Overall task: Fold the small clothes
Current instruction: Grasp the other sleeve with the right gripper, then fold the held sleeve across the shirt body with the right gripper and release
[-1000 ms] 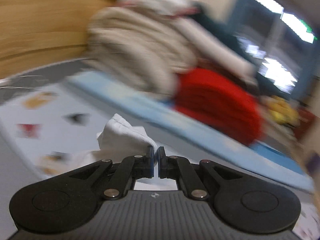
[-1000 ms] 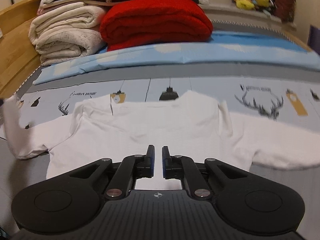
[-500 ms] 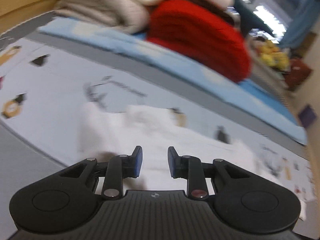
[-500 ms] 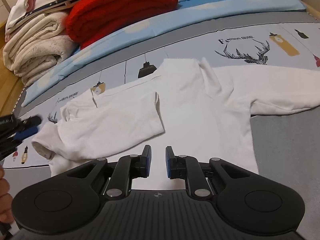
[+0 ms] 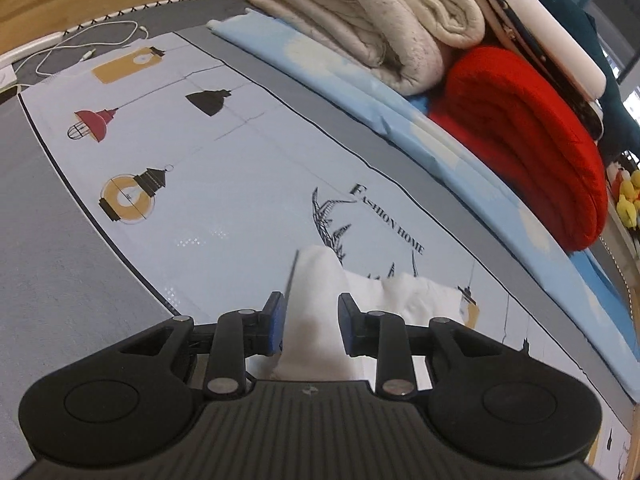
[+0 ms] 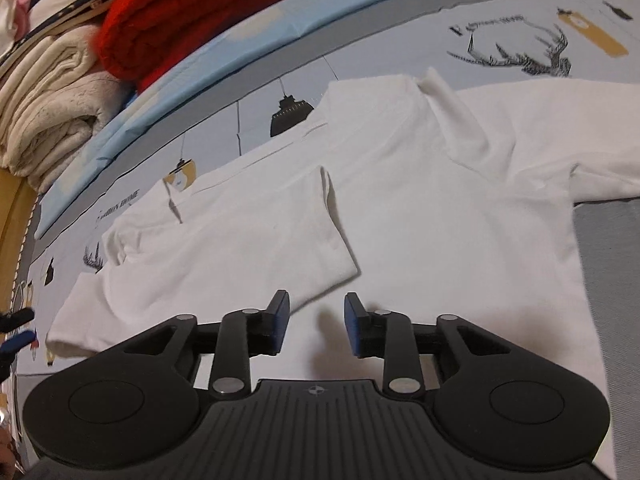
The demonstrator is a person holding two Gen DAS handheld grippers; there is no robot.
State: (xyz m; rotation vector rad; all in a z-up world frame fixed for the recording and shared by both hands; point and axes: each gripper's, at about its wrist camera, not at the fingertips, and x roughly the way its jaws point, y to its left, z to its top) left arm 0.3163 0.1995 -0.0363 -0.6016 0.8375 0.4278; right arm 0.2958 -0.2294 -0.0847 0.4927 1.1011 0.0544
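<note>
Left wrist: shirt (image 5: 316, 292) fold between parted tongs (image 5: 311, 325).

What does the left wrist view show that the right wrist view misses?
Only left wrist: a white cable on the grey sheet, lamp prints, and yellow plush toys.
Only right wrist: the whole white shirt, its left sleeve folded across the body, its right sleeve spread out.
Both: the red blanket, cream blankets, and open tongs.

Both matte black plastic left gripper (image 5: 311, 326) and right gripper (image 6: 316, 326) carry blue-padded fingertips (image 5: 275, 322), silver pivot screws, ribbed bases.
</note>
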